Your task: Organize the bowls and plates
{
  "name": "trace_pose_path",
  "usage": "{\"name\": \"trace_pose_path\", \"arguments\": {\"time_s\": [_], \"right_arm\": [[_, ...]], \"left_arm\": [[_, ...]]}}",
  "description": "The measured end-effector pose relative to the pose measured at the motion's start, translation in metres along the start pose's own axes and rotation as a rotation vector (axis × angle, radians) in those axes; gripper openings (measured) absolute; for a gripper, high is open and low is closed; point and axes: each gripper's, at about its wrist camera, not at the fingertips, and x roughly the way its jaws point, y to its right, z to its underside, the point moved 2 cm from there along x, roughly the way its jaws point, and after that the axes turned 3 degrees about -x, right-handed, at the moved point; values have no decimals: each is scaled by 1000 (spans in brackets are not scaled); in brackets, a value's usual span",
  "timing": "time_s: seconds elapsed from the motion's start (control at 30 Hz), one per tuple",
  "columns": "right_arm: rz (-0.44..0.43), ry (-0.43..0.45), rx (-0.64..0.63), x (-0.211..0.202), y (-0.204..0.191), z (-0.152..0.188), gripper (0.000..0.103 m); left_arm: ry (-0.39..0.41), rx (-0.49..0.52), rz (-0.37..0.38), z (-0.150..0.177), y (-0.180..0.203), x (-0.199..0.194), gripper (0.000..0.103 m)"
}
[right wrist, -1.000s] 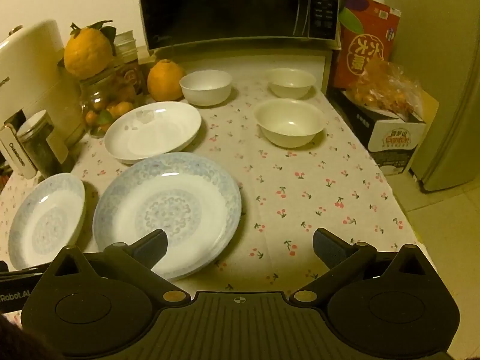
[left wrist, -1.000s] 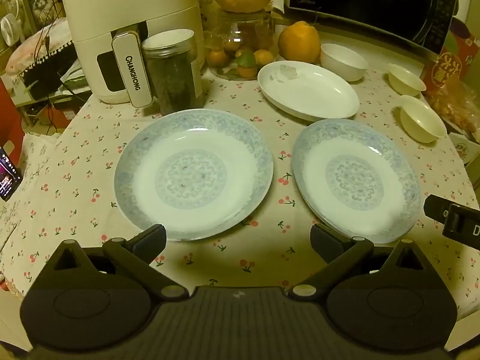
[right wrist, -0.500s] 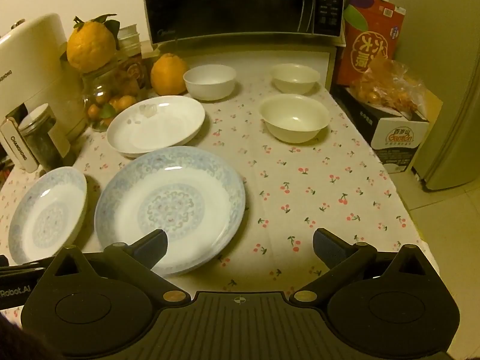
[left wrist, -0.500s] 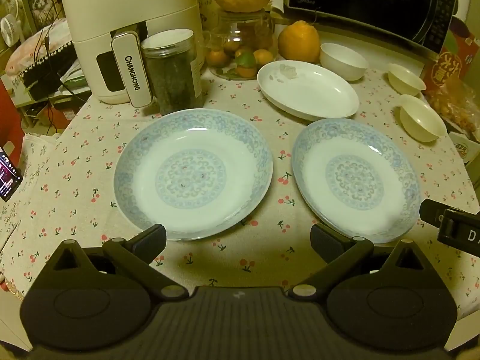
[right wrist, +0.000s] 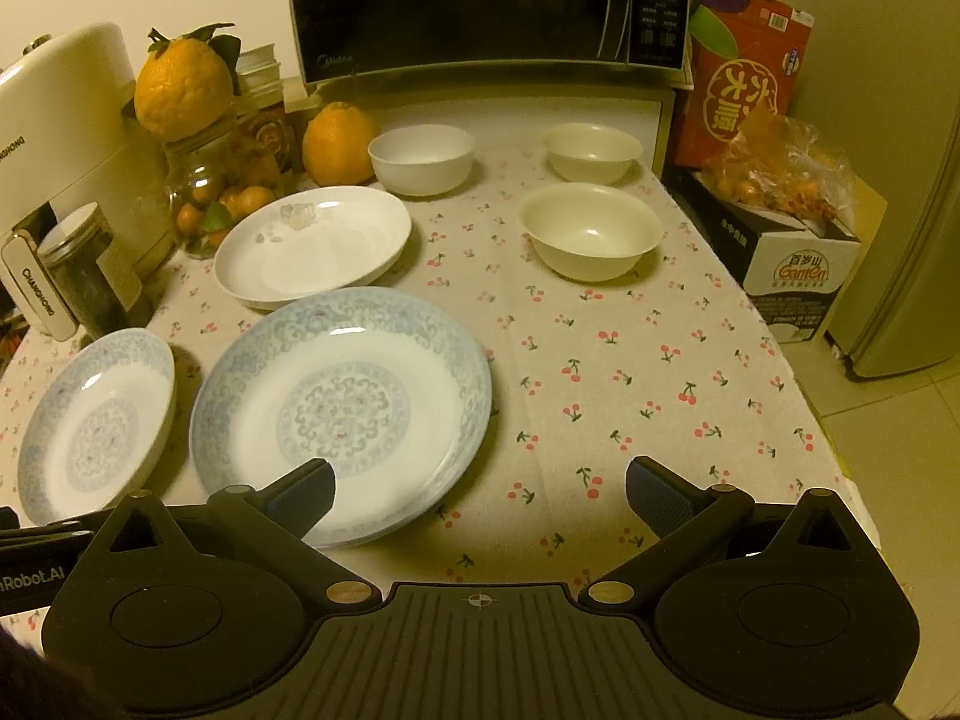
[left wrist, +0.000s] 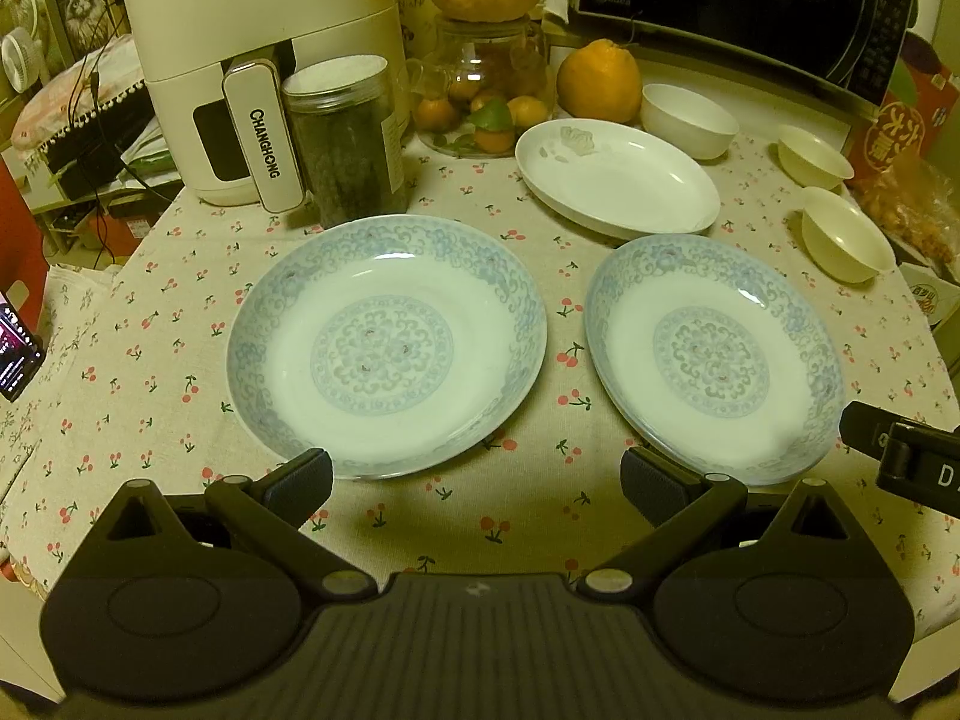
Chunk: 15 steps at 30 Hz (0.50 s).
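Two handheld grippers hang over a cherry-print tablecloth (right wrist: 630,372) with nothing yet stacked. The left gripper (left wrist: 477,480), fingers spread and empty, faces the gap between two blue-patterned plates: the left patterned plate (left wrist: 387,342) and the right patterned plate (left wrist: 714,354), which lie side by side, apart. The right gripper (right wrist: 480,489), likewise released and holding nothing, sits at the near edge of the right patterned plate, probably lined up to take its rim. Behind that plate rests a plain white plate (right wrist: 312,243); beyond it, near the microwave (right wrist: 480,6), stand a white bowl (right wrist: 420,159) and two cream bowls (right wrist: 591,231), each separate, apparently awaiting stacking.
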Motion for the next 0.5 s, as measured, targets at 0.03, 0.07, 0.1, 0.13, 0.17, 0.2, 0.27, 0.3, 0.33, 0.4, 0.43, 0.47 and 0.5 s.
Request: {"name": "trace_pose_path", "arguments": {"time_s": [0.03, 0.07, 0.1, 0.13, 0.17, 0.2, 0.27, 0.3, 0.33, 0.4, 0.43, 0.47, 0.5], "right_arm": [[0, 0, 0, 0, 0, 0, 103], [1, -1, 0, 0, 0, 0, 103], [1, -1, 0, 0, 0, 0, 103], [1, -1, 0, 0, 0, 0, 103], [1, -2, 1, 0, 0, 0, 103], [1, -2, 1, 0, 0, 0, 103], [1, -4, 3, 1, 0, 2, 103], [1, -5, 4, 1, 0, 2, 103], [1, -7, 4, 1, 0, 3, 103], [0, -10, 4, 1, 0, 2, 103], [0, -10, 4, 1, 0, 2, 103], [0, -10, 4, 1, 0, 1, 103], [0, -9, 4, 1, 0, 2, 103]], "left_arm": [[0, 0, 0, 0, 0, 0, 102], [0, 0, 0, 0, 0, 0, 102], [0, 0, 1, 0, 0, -1, 102], [0, 0, 1, 1, -1, -1, 102], [0, 0, 2, 1, -1, -1, 102], [1, -1, 3, 1, -1, -1, 102], [4, -3, 5, 4, -2, 2, 102], [3, -3, 6, 4, -2, 3, 102], [3, -3, 6, 5, -2, 3, 102], [2, -2, 5, 5, -2, 3, 102], [2, -2, 5, 4, -2, 3, 102], [0, -2, 6, 4, -2, 3, 102], [0, -3, 6, 5, -2, 3, 103]]}}
